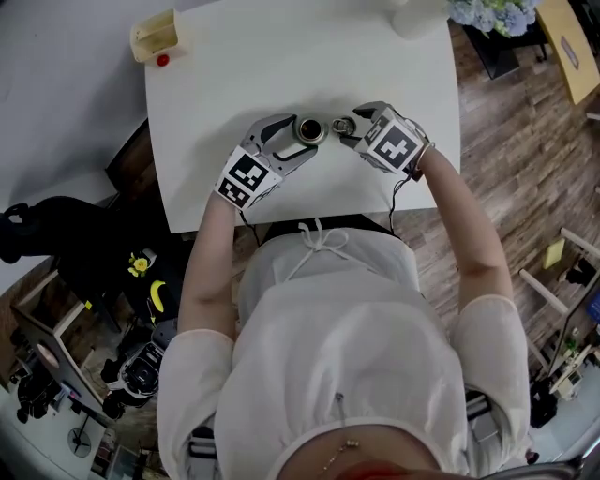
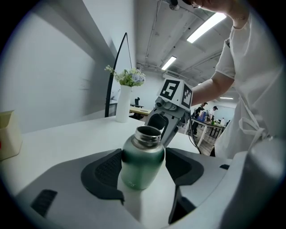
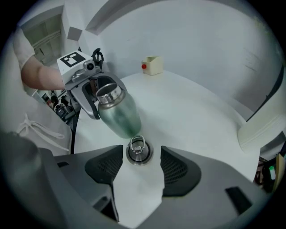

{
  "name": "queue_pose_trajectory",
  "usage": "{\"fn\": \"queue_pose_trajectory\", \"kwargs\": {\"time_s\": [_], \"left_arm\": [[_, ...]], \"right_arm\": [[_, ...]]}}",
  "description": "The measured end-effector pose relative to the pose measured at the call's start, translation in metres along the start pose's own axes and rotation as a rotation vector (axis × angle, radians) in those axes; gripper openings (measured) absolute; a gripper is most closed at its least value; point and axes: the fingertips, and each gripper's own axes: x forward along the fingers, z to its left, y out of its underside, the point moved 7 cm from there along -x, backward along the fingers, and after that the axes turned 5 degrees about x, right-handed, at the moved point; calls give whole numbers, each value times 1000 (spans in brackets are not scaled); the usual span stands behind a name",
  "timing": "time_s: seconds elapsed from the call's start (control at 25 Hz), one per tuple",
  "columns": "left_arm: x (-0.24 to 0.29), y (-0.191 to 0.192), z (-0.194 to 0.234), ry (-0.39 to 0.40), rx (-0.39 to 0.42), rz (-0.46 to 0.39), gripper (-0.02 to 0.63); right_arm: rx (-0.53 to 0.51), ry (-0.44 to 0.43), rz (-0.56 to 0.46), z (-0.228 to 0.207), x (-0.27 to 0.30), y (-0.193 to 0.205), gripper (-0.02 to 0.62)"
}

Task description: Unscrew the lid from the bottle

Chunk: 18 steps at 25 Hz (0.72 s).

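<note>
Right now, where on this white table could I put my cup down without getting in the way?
The far half of the table is bare, between the cream box at its left corner and the vase at its right. Crowded in the middle: the left gripper holds the bottle, and the lid lies between the right gripper's jaws.

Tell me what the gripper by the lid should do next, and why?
Probably lift the right gripper straight up and away: the lid already lies on the table with both pads clear of it, and the bottle is open in the left gripper.
</note>
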Motion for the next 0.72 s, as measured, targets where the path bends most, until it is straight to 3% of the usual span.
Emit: {"fn": "queue_pose_trajectory", "kwargs": {"time_s": [0.2, 0.48, 0.64, 0.72], "left_arm": [[-24, -26, 2, -56, 22, -79, 324], [-63, -87, 20, -233, 77, -229, 314], [-89, -118, 30, -342, 88, -296, 184], [-100, -130, 31, -391, 91, -325, 151]], "right_arm": [[-11, 63, -155, 1, -34, -12, 226], [35, 164, -459, 0, -97, -48, 138], [74, 261, -657, 0, -135, -66, 55], [80, 305, -732, 1, -149, -68, 18]]}}
